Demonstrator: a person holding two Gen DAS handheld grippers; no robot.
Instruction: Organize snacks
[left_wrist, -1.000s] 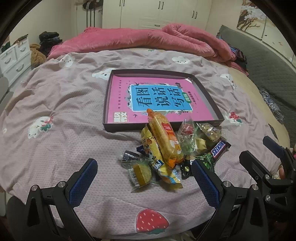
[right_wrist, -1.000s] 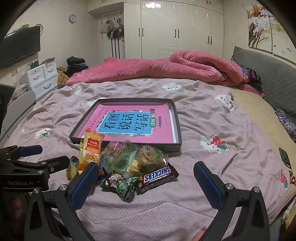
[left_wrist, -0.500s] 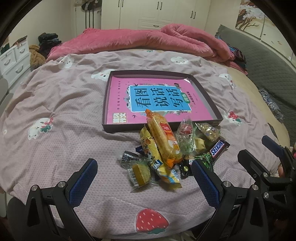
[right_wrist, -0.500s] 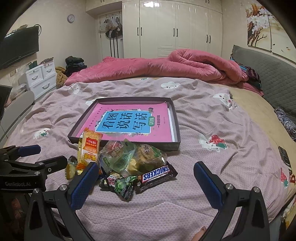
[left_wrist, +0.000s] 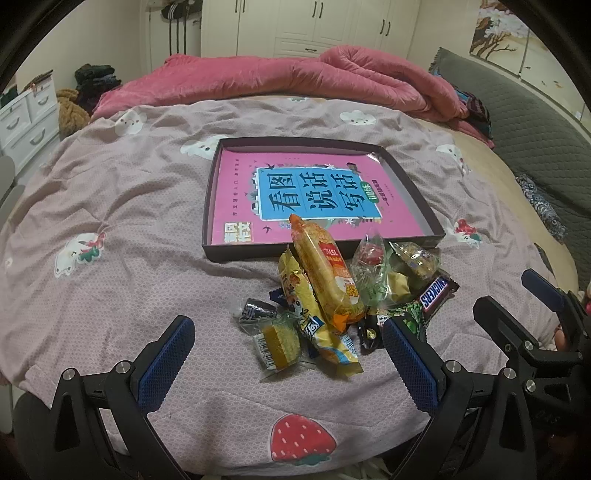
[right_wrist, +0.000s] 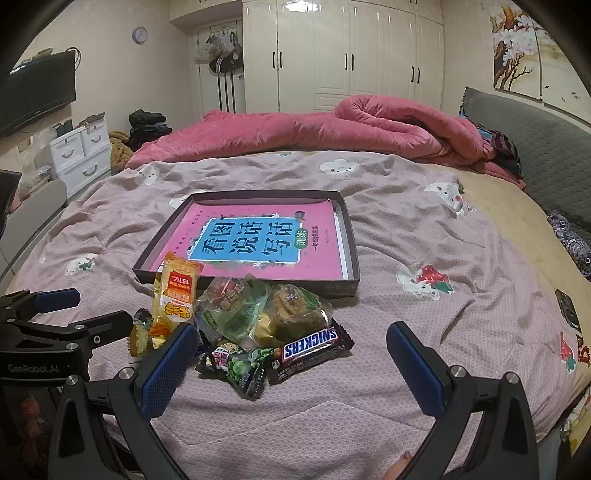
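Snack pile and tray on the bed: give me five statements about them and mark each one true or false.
1. The tray holds a pink book and no snacks. True.
2. The Snickers bar lies inside the tray. False: it lies on the bedspread, at the near side of the snack pile.
3. Both grippers are open and hold nothing. True: left gripper, right gripper.
4. The orange packet lies on top of other snacks. True.
5. The snack pile sits beyond the tray, by the pink quilt. False: it sits in front of the tray, nearer the grippers.
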